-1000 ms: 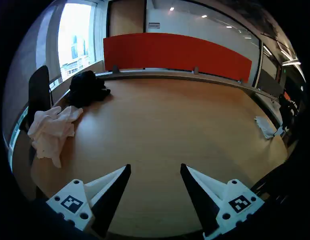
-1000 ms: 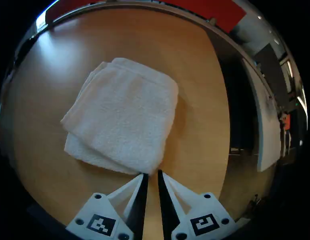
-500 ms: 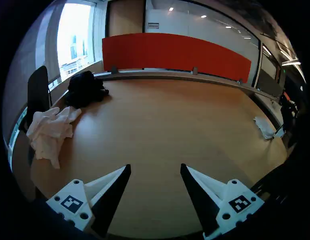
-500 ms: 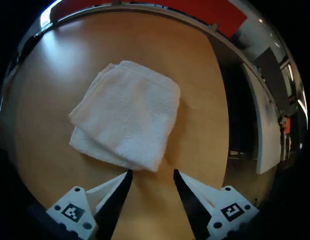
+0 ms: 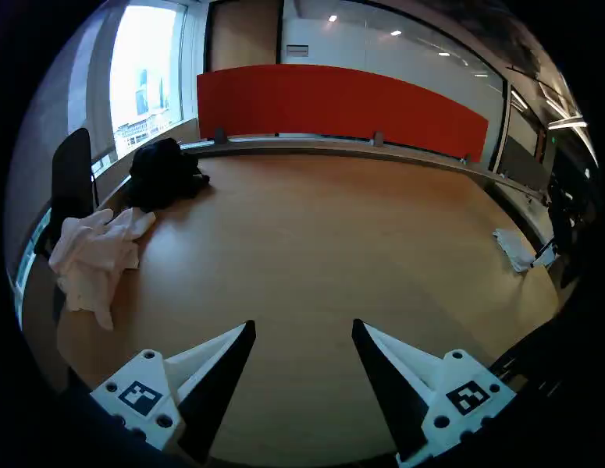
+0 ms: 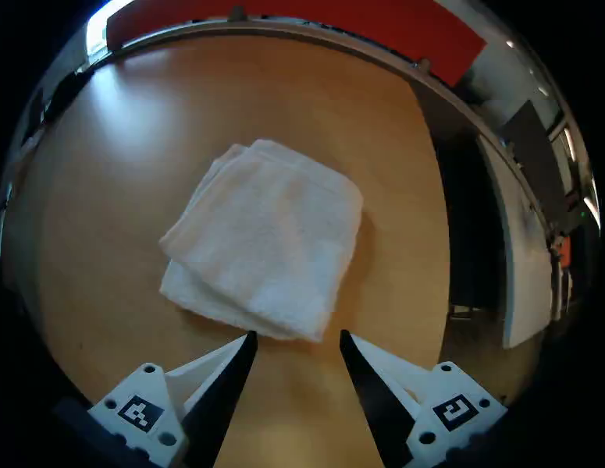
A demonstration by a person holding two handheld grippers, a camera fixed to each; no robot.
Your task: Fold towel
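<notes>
Towel (image 6: 267, 238), white and folded into a thick square of several layers, lies flat on the wooden desk (image 6: 107, 171) in the right gripper view. Its lower layer sticks out a little along the left and near edges. The right tool (image 6: 294, 337) hangs just short of the towel's near corner, released, with its two fingers spread apart and gripping nothing.

In the left gripper view the left tool (image 5: 302, 324) is likewise released, fingers wide and holding nothing, over a bare stretch of the desk. Well off to its left, near the desk's edge, sits a crumpled pale cloth (image 5: 91, 253), and just beyond that a black bundle (image 5: 161, 171). A dark chair (image 5: 72, 183) stands behind the cloth, below a bright window (image 5: 142, 86). A red partition (image 5: 341, 101) runs along the desk's far side. At the desk's far right edge lies a small white thing (image 5: 514, 249), possibly the folded towel, though it is too small to be sure.
</notes>
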